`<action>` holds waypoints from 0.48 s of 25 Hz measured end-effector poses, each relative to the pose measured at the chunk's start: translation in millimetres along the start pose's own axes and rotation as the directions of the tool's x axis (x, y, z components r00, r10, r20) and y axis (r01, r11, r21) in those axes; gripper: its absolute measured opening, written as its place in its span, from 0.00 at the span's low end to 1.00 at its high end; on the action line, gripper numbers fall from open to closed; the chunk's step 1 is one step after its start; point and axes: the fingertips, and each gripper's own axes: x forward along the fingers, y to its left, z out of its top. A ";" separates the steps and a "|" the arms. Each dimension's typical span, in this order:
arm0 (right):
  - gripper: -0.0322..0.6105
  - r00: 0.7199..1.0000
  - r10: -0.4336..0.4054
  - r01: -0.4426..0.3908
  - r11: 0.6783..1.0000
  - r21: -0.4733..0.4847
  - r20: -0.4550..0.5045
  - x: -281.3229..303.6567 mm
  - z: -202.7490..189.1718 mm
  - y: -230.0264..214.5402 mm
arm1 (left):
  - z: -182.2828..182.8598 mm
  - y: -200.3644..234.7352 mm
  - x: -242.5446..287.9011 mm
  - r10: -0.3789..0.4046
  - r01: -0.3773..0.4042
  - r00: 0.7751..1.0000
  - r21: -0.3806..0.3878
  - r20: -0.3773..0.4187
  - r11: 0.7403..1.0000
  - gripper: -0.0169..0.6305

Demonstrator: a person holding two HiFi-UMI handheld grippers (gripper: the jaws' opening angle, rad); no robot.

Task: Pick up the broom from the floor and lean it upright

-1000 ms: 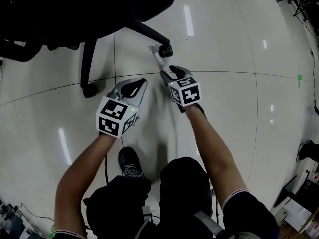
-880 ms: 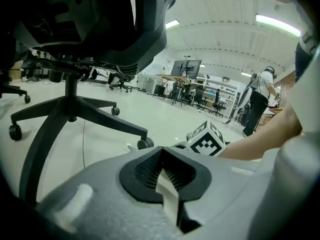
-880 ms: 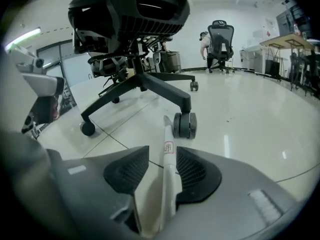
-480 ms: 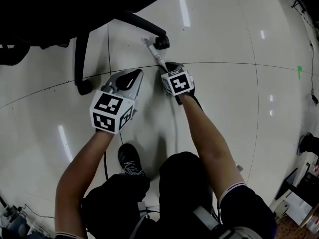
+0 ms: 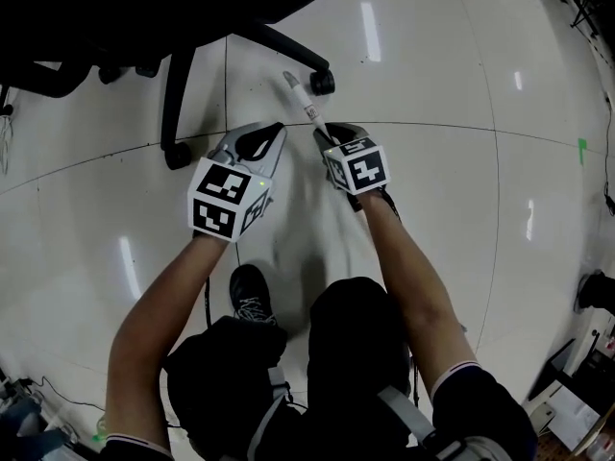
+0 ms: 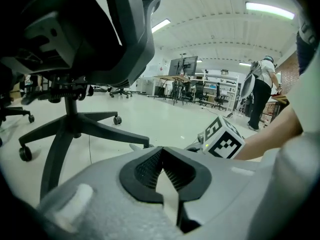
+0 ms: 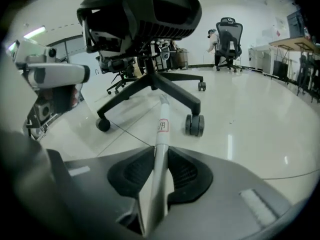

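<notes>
Both grippers sit low over the floor [image 5: 432, 84], in front of the office chair [image 5: 279, 51]. My right gripper [image 7: 160, 153] is closing on the broom handle [image 7: 161, 126], pads touching both its sides near the free end. That end points at a chair caster [image 7: 195, 125], just beside it. My left gripper [image 6: 161, 153] is closed tip to tip and empty, just beside the right one.

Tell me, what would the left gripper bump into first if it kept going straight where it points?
Probably the office chair's leg near its wheel, just ahead of the left gripper. It tilts down, though, so the floor might come first.
</notes>
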 end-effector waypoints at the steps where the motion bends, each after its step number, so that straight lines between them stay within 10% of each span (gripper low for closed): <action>1: 0.18 1.000 0.001 -0.001 1.000 -0.001 0.021 -10.1 8.2 3.0 | 6.0 0.4 -3.1 0.004 -0.004 1.000 0.008 0.007 1.000 0.03; 12: 0.19 0.968 -0.026 0.032 0.999 -0.021 0.250 -149.8 82.4 14.8 | 84.6 -31.0 -14.7 -0.042 0.031 0.994 0.113 0.098 0.993 0.03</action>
